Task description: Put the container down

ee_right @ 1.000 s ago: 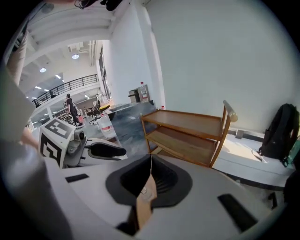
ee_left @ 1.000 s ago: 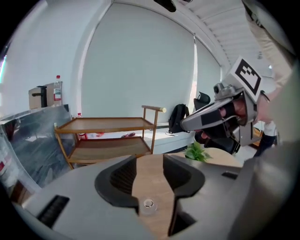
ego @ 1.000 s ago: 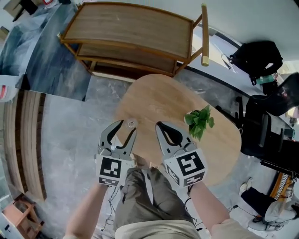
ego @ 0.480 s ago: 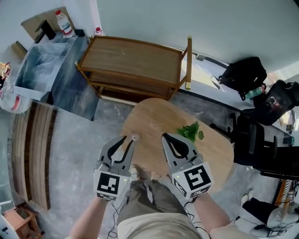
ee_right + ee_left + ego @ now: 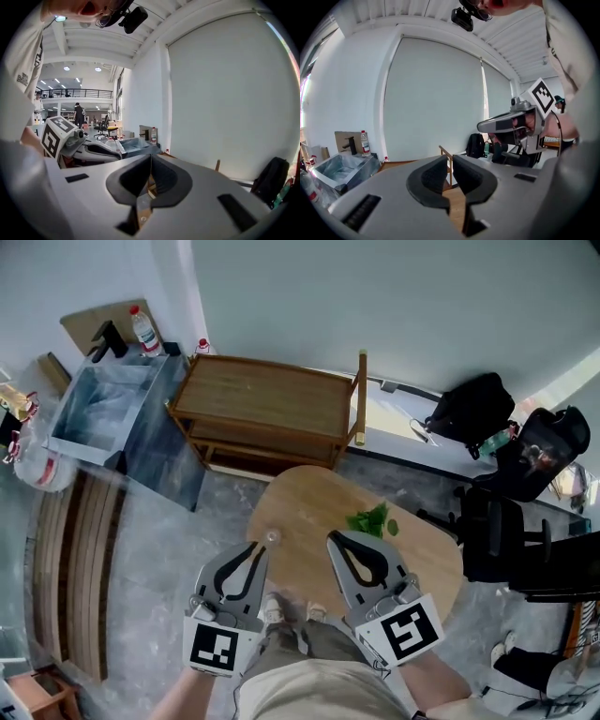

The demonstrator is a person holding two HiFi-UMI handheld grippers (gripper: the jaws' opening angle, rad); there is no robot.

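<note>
A small clear container [image 5: 272, 537] stands on the round wooden table [image 5: 309, 502], near its left edge. My left gripper [image 5: 257, 547] hangs just short of it, above the table's near edge. Its jaws are closing to a thin slit with nothing between them; in the left gripper view [image 5: 451, 161] only the far wall and wood show past them. My right gripper [image 5: 334, 538] is level with it to the right, shut and empty, as the right gripper view [image 5: 150, 161] shows. A green leafy sprig [image 5: 372, 520] lies just beyond the right gripper.
A wooden two-shelf cart [image 5: 267, 409] stands beyond the table against the wall. Left of it is a grey bin [image 5: 108, 413] with a water bottle [image 5: 143, 331]. A black backpack [image 5: 469, 409] and office chair [image 5: 497, 540] are at the right. Slatted bench [image 5: 56, 559] at left.
The left jaws went from wide open to nearly closed. Both grippers drew back toward my body, away from the container, which stays on the table. The view now takes in more of the room.
</note>
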